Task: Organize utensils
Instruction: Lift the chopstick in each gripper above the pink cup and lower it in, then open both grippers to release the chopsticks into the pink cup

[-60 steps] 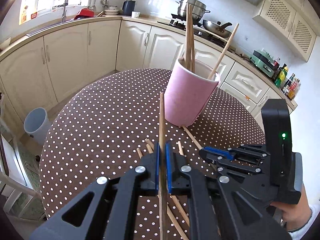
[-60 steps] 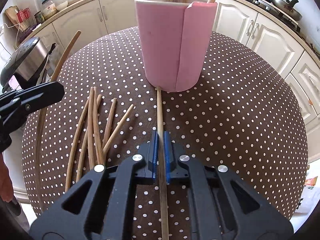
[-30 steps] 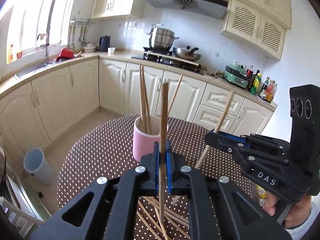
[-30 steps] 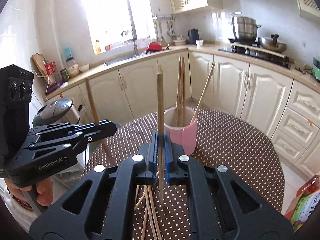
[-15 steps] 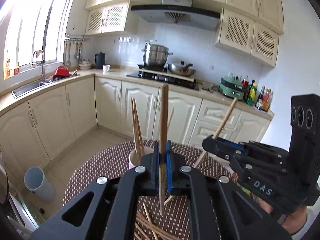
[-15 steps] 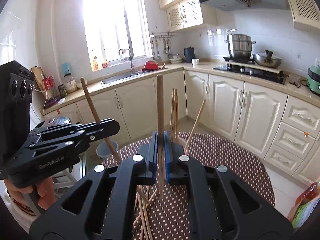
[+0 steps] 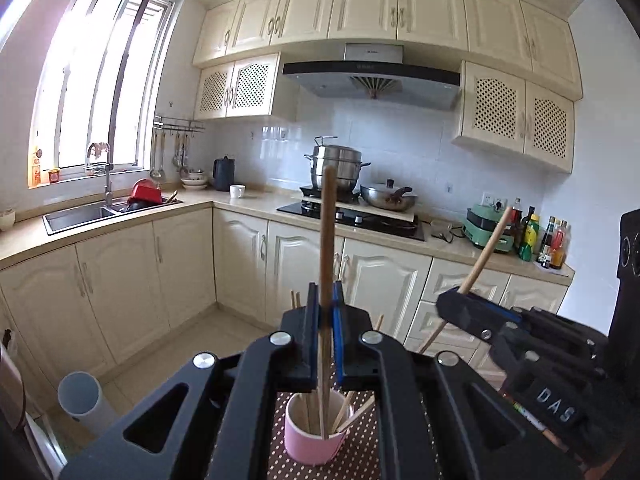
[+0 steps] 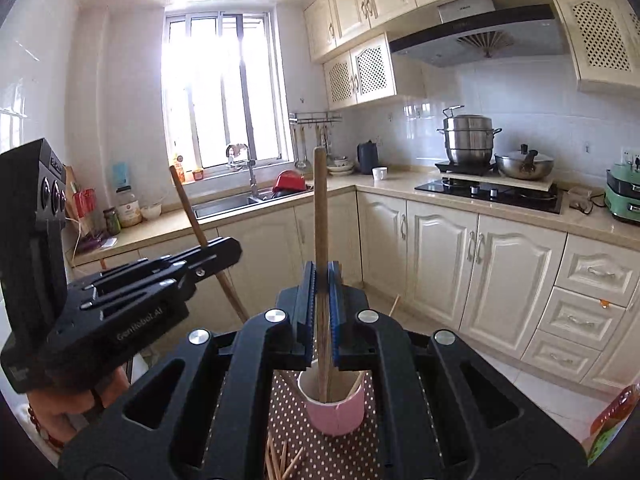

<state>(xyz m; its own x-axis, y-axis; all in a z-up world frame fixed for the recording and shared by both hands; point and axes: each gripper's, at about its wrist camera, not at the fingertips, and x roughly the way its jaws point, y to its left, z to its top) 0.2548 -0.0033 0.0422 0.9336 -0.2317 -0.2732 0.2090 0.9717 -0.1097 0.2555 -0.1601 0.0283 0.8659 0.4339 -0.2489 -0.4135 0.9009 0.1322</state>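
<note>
Nearest you, your left claw (image 7: 327,316) is pressed together on one wooden chopstick (image 7: 328,240), which stands upright between the blue pads; its lower end shows over the mouth of the pink cup (image 7: 316,436). Your right claw (image 8: 320,312) likewise pinches a second chopstick (image 8: 319,216), held upright, its lower end also seen against the cup's (image 8: 334,406) opening. Whether either tip touches the cup's inside cannot be told.

Each claw appears in the other's view: the right one at the right edge of the left wrist view, its chopstick slanting upward; the left one at the left edge of the right wrist view, with part of your hand (image 8: 60,408) under it.

Below the claws, the pink cup stands upright on the dotted brown surface (image 8: 292,412) and already holds several chopsticks. Loose chopsticks (image 8: 282,460) lie on the surface just in front of the cup, toward you.

Farther off: cream base cabinets (image 7: 180,264), a white bin (image 7: 82,400) on the floor, the sink (image 7: 80,214) under the window, and a steel pot (image 7: 336,170) and a wok (image 7: 388,196) on the hob.
</note>
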